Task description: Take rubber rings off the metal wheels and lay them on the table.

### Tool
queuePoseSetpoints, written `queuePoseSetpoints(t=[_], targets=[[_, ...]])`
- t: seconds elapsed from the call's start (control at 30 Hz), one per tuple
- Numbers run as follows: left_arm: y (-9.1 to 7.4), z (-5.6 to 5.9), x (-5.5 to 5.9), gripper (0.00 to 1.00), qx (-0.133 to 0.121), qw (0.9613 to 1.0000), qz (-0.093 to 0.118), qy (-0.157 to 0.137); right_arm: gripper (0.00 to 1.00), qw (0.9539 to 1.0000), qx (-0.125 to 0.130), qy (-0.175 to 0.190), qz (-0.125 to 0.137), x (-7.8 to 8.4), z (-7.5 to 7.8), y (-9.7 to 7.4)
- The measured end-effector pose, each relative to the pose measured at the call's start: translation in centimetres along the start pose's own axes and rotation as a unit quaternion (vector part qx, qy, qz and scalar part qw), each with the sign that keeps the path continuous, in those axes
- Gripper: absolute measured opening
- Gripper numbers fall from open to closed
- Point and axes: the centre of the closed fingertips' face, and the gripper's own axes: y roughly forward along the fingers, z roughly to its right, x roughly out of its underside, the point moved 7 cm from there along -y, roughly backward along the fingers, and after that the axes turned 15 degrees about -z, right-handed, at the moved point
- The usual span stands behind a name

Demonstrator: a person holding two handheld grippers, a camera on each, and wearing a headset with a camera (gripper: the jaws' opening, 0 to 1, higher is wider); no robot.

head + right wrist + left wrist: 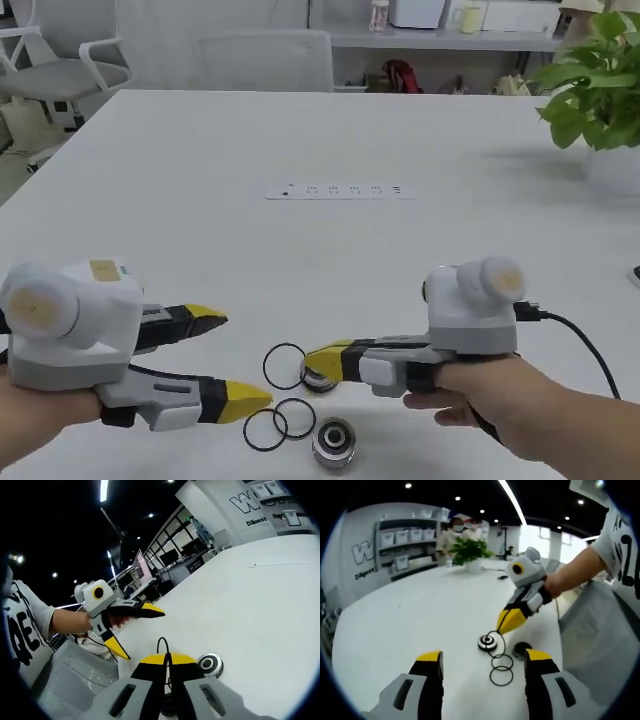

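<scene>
My right gripper [318, 362] is shut on a black rubber ring [284, 366], which stands up from its yellow tips beside a metal wheel [320, 381]. A second metal wheel [333, 441] lies nearer the table's front edge. Two loose rings [280, 424] lie flat and overlapping next to it. My left gripper [228, 360] hovers open just left of the rings. In the left gripper view the open left gripper [484, 662] faces the wheel [487, 641] and the rings [501, 669]. In the right gripper view the right gripper [165, 661] pinches the ring [163, 650], with a wheel [210, 664] to its right.
A white power strip [340, 190] lies mid-table on the white table [300, 260]. A potted plant [598, 85] stands at the far right. Office chairs [60, 70] sit beyond the far left edge. A black cable [585, 345] trails from the right gripper.
</scene>
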Motion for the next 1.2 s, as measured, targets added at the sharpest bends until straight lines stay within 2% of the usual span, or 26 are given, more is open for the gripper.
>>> queuePoseSetpoints(t=[0.2,0.3,0.43,0.57,0.77,1.2], targets=[[-0.8,-0.3,0.7,0.68,-0.009,0.9999,-0.006,0.000,0.00,0.9994,-0.020,-0.013,-0.027,0.6,-0.9,1.2],[-1.2,-0.4,0.9,0.68,-0.012,0.9999,-0.007,-0.003,0.00,0.9979,-0.029,-0.025,-0.052,1.3,-1.5,2.1],[-1.3,-0.4,1.2,0.68,-0.013,0.9998,-0.011,-0.005,0.00,0.9948,-0.027,-0.050,-0.084,2.2,-1.8,2.9],[-1.3,-0.4,1.3,0.68,-0.013,0.9998,-0.009,-0.008,0.00,0.9918,-0.019,-0.070,-0.105,2.8,-1.9,3.5],[-1.4,-0.4,1.3,0.68,-0.013,0.9998,-0.008,-0.009,0.00,0.9880,0.004,-0.097,-0.120,3.0,-1.4,3.4],[-1.5,-0.7,1.2,0.67,-0.017,0.9998,-0.008,-0.010,0.16,0.9833,0.020,-0.128,-0.128,3.1,-1.3,2.5]])
